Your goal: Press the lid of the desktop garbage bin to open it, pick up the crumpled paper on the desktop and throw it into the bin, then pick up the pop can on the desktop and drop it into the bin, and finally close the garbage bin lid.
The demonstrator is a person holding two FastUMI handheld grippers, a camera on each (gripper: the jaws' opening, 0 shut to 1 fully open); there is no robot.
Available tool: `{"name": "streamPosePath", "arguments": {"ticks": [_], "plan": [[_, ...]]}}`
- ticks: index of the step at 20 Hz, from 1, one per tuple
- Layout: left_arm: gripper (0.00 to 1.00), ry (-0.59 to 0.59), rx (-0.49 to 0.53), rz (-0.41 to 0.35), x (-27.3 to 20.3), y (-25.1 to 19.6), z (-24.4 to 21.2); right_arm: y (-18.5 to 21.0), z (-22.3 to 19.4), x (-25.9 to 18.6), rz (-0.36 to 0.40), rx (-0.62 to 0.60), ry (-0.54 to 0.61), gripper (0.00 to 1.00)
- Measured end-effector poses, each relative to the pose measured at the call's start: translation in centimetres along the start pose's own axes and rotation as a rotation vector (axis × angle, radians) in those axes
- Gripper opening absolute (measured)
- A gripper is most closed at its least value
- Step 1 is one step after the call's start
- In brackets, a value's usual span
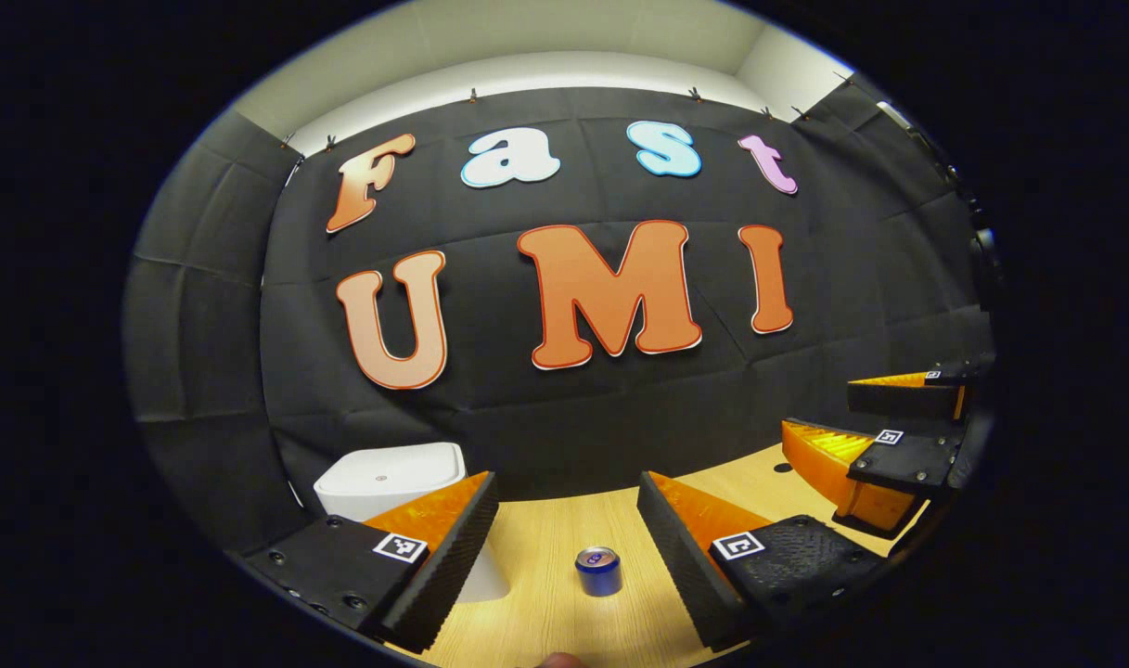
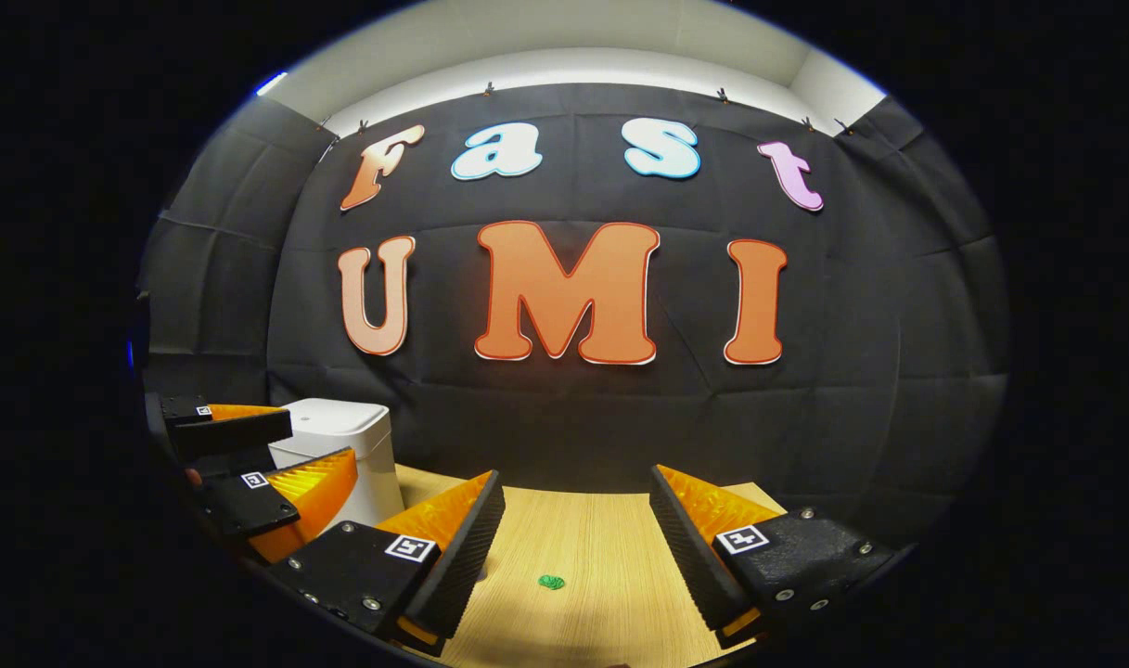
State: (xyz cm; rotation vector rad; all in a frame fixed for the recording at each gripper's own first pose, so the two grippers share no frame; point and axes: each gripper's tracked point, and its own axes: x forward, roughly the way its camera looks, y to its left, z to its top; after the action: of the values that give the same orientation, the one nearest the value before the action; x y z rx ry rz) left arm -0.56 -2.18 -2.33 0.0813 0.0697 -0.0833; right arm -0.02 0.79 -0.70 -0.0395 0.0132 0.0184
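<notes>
Wooden desktop (image 2: 583,547), small green speck (image 2: 552,582)

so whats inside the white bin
Can't tell. The bin has its lid shut, covering the inside. It stands on the wooden table; the can stands outside it.

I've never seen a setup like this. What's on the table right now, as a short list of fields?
bin: white garbage bin, lid closed, at the table's back left
can: blue pop can, upright, ahead of the left gripper
paper: small green crumpled paper, ahead of the right gripper
grippers: both open, holding nothing
table: light wood table
</notes>
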Motion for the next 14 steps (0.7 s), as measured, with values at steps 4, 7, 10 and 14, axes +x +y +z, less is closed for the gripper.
{"name": "streamPosePath", "arguments": {"ticks": [4, 7, 10, 14], "plan": [[0.95, -0.03, 0.009, 0.039, 0.0, 1.4, 0.9, 0.0, -0.2, 0.3, -0.004, 0.012, 0.007, 0.94], [0.95, -0.022, 0.01, 0.051, 0.0, 1.9, 0.5, -0.1, -0.3, 0.4, -0.009, 0.007, 0.008, 0.94], [0.92, -0.018, 0.013, 0.078, 0.0, 3.0, 0.6, 0.2, -0.5, 0.5, -0.002, 0.001, 0.016, 0.94], [0.67, 0.029, -0.014, 0.084, 0.8, 4.1, -0.4, 0.4, -0.4, 0.6, 0.0, -0.004, 0.013, 0.94]]}}
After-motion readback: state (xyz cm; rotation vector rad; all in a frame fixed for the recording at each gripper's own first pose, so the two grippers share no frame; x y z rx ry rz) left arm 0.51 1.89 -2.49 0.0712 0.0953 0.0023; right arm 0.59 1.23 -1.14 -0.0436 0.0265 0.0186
